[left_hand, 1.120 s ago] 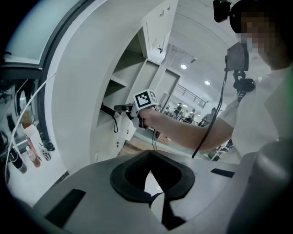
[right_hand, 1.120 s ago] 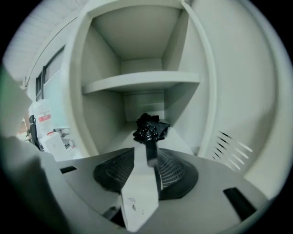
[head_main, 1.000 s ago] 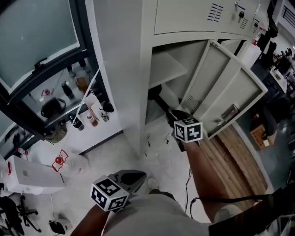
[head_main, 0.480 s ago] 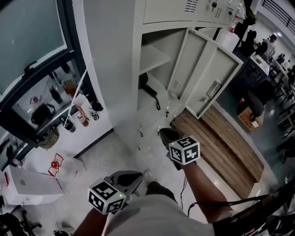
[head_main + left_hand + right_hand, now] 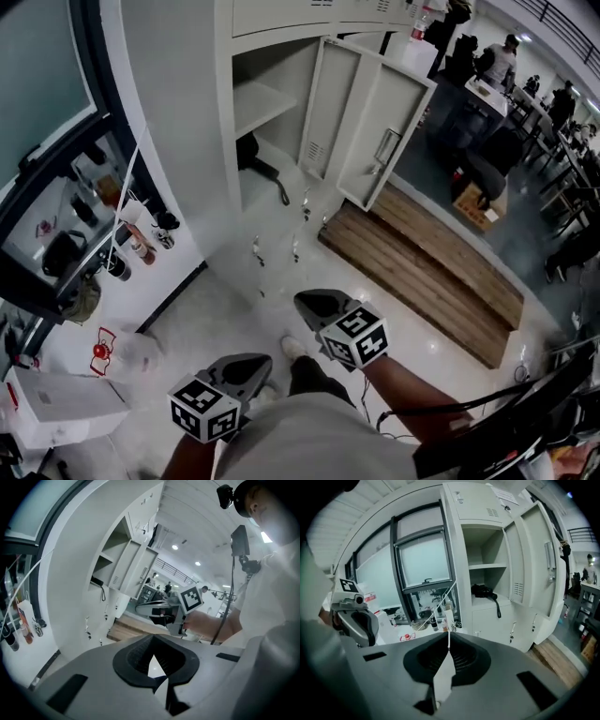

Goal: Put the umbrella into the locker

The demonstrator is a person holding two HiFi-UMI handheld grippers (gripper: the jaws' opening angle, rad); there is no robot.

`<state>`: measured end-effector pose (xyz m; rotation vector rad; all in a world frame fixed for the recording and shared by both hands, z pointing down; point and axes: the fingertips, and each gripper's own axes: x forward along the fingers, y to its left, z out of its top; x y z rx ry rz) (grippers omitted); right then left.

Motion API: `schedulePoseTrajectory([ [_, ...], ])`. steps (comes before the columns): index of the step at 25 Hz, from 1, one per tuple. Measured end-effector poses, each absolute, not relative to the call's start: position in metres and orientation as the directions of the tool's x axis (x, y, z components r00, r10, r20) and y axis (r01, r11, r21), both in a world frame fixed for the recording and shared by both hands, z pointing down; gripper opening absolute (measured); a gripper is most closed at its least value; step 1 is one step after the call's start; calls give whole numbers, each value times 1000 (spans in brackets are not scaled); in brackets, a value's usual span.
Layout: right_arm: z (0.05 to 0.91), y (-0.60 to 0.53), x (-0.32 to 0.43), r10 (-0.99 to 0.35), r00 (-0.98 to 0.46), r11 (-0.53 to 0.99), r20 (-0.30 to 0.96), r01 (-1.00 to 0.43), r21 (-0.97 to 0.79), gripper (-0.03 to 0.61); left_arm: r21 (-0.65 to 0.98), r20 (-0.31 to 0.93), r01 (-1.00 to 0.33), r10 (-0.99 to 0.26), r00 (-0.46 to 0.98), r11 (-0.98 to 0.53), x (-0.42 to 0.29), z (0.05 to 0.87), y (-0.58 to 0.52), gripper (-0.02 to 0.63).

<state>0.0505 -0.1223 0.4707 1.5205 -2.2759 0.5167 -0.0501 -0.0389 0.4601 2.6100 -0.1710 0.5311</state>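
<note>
The black folded umbrella [image 5: 251, 153] lies on the floor of the open locker compartment [image 5: 246, 192], under its shelf, with its strap hanging over the front edge. It also shows as the umbrella [image 5: 483, 591] in the right gripper view and, small, as the umbrella [image 5: 96, 581] in the left gripper view. The locker door [image 5: 370, 117] stands wide open. My right gripper [image 5: 302, 300] hangs well back from the locker, its jaws closing to a touch with nothing between them [image 5: 448, 635]. My left gripper [image 5: 267, 362] is low by my body, tips together and empty [image 5: 152, 637].
A low wooden platform [image 5: 422, 272] lies on the floor right of the locker. Bottles [image 5: 141, 246] stand on a ledge under the window at left, with a white box [image 5: 66, 403] beside it. Desks, chairs and people [image 5: 492, 66] fill the far right.
My right gripper has pulled back from the locker opening toward my body, with its jaws now together. The left gripper drew back too. The umbrella stays in the locker.
</note>
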Motion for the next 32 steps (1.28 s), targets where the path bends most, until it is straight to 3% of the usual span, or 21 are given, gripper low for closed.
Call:
schedulePoseTrajectory([
  [13, 476, -73, -2, -753, -428, 449, 499, -890, -86, 20, 403, 424, -224, -36, 905, -888, -67, 471, -23, 11],
  [32, 469, -77, -17, -740, -445, 489, 504, -871, -51, 17, 397, 426, -226, -40, 904, -889, -72, 470, -35, 11],
])
